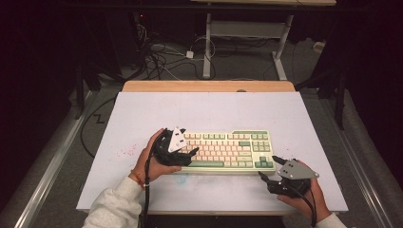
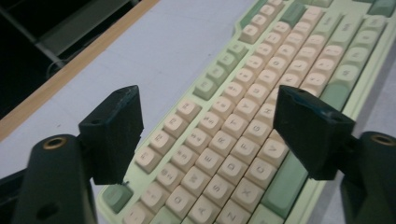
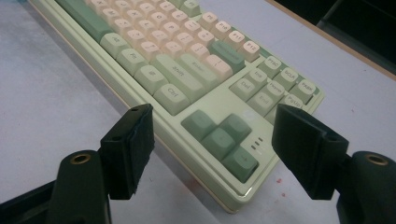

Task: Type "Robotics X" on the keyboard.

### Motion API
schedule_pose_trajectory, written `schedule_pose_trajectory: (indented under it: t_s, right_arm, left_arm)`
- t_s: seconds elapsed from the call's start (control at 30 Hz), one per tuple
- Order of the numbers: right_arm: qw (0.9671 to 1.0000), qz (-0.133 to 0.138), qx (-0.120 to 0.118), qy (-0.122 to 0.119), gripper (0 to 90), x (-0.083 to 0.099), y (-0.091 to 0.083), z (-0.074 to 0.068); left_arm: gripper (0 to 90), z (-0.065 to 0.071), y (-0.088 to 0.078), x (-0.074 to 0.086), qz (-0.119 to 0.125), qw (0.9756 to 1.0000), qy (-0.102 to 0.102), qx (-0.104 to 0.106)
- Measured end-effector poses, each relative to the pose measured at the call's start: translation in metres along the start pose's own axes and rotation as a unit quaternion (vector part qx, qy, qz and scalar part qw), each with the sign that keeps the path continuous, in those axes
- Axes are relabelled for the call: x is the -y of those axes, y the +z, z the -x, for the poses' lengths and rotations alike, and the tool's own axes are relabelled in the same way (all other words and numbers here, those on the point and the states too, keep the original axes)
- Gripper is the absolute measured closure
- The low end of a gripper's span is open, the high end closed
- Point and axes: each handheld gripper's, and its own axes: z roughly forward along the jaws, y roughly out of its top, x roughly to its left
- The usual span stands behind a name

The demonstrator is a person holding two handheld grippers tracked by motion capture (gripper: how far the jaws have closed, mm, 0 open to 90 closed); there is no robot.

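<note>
A pale green keyboard point(image 1: 223, 151) with cream and green keys lies on the white tabletop point(image 1: 204, 111), slightly right of centre. My left gripper point(image 1: 190, 155) hovers over the keyboard's left end, jaws wide apart. In the left gripper view, the keyboard point(image 2: 261, 93) shows its letter rows below the open left gripper point(image 2: 208, 130), with nothing held. My right gripper point(image 1: 268, 167) sits just off the front right corner, also open. In the right gripper view, the keyboard point(image 3: 187, 79) has its arrow keys and corner between the spread jaws of the right gripper point(image 3: 212, 149), and the pads touch nothing.
The far side of the table ends in a wooden strip point(image 1: 209, 86). Beyond it, cables point(image 1: 161, 57) lie on the floor near a white desk frame point(image 1: 247, 33). A few red specks point(image 1: 126, 153) mark the surface left of the keyboard. Metal rails run along both sides.
</note>
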Motion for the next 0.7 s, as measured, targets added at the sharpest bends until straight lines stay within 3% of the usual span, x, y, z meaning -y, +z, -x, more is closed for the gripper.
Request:
schedule_pose_trajectory:
  t_s: [0.17,0.33,0.43,0.53,0.7]
  right_arm:
    - [1.0,0.002,0.002,0.001,31.1,-0.001,0.0,0.001]
    - [0.9999,-0.004,0.009,0.004,33.0,-0.001,0.0,0.003]
    - [0.9999,-0.002,0.011,0.009,33.7,-0.001,-0.002,0.007]
    - [0.9998,-0.004,0.015,0.008,35.3,-0.002,-0.003,0.008]
    - [0.9996,-0.011,0.021,0.011,40.3,-0.003,-0.003,0.013]
  left_arm:
    - [21.2,-0.001,-0.014,0.014,0.019,0.9997,-0.015,-0.007]
    - [20.2,-0.003,-0.023,0.029,0.006,0.9992,-0.014,-0.036]
    - [19.6,-0.002,-0.026,0.039,-0.004,0.9993,-0.013,-0.035]
    - [19.1,-0.001,-0.03,0.05,0.003,0.9993,-0.025,-0.028]
    - [19.1,0.004,-0.031,0.065,-0.016,0.9993,-0.023,-0.023]
